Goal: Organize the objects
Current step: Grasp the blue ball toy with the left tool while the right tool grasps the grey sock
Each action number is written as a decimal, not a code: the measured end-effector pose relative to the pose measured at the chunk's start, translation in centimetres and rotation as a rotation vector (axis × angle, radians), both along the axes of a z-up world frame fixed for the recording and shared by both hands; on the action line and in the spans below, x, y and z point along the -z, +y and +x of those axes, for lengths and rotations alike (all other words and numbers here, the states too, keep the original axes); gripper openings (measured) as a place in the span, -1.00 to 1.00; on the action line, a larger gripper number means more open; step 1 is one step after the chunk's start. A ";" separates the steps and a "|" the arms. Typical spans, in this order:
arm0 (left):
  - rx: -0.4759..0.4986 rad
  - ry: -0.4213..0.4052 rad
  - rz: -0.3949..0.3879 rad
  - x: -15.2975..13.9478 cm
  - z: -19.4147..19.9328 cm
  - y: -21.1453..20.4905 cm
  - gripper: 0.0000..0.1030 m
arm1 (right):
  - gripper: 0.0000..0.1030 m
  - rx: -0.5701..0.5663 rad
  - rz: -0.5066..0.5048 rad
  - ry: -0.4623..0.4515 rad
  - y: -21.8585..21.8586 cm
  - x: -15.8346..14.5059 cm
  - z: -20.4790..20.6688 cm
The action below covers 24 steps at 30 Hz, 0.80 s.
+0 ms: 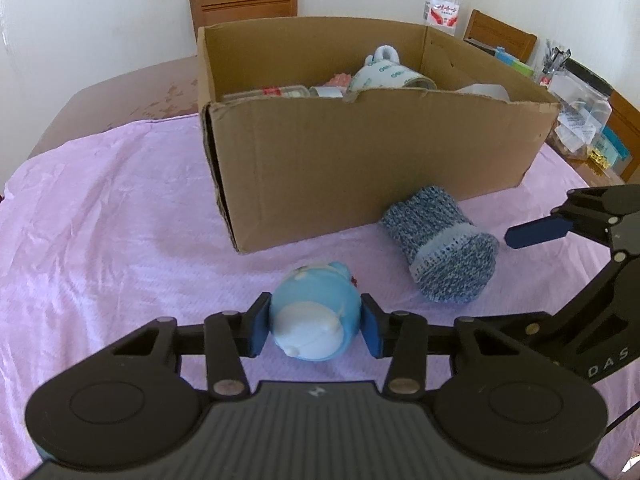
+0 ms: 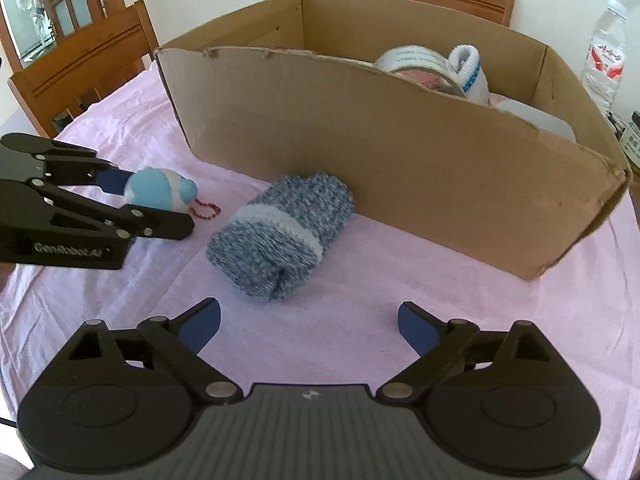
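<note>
My left gripper [image 1: 316,326] is shut on a small blue and white plush toy [image 1: 314,318], its pads on both sides, low over the pink cloth. In the right wrist view the toy [image 2: 160,189] sits between the left gripper's fingers [image 2: 116,182], a red cord trailing from it. A rolled blue-grey knitted sock [image 1: 440,242] lies next to the cardboard box [image 1: 360,160]. My right gripper [image 2: 308,326] is open and empty, just short of the sock [image 2: 280,232]. The box [image 2: 400,152] holds a tape roll, a white sock and other items.
A pink cloth [image 1: 100,220] covers the table. A water bottle [image 1: 442,2] stands behind the box. Wooden chairs [image 2: 80,64] stand around the table. Plastic containers and small clutter [image 1: 580,120] sit at the far right edge.
</note>
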<state>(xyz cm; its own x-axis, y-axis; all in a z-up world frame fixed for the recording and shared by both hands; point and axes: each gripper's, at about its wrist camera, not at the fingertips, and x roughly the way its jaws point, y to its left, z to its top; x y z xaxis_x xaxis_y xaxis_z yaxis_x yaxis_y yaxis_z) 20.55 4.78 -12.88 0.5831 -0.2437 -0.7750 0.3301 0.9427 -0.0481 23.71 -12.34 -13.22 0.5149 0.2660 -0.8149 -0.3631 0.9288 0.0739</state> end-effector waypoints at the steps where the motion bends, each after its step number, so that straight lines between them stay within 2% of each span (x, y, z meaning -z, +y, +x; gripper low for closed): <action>1: 0.002 0.002 -0.001 0.0 0.1 0.1 -0.13 | 0.92 -0.001 0.004 -0.002 0.2 -0.1 0.1; 7: 0.006 0.007 -0.007 -0.1 0.7 0.7 -0.13 | 0.92 -0.020 0.015 -0.025 2.1 0.0 1.1; 15: 0.000 0.019 -0.029 0.0 1.2 1.4 -0.13 | 0.91 -0.023 -0.032 -0.061 4.4 0.8 2.6; 17: -0.004 0.023 -0.038 0.0 1.3 1.5 -0.13 | 0.82 -0.022 -0.047 -0.067 4.6 0.7 2.6; 21: -0.002 0.026 -0.039 0.0 1.4 1.6 -0.13 | 0.53 -0.017 -0.058 -0.066 4.5 0.2 2.6; 24: 0.007 0.031 -0.034 0.0 1.4 1.3 -0.14 | 0.44 -0.009 -0.043 -0.050 4.2 0.0 2.8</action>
<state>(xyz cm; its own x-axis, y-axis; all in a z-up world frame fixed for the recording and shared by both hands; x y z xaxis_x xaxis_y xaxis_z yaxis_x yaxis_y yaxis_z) 21.98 6.12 -12.90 0.5572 -0.2739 -0.7839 0.3346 0.9380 -0.0900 26.51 -8.14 -13.26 0.5532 0.2363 -0.7988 -0.3738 0.9274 0.0155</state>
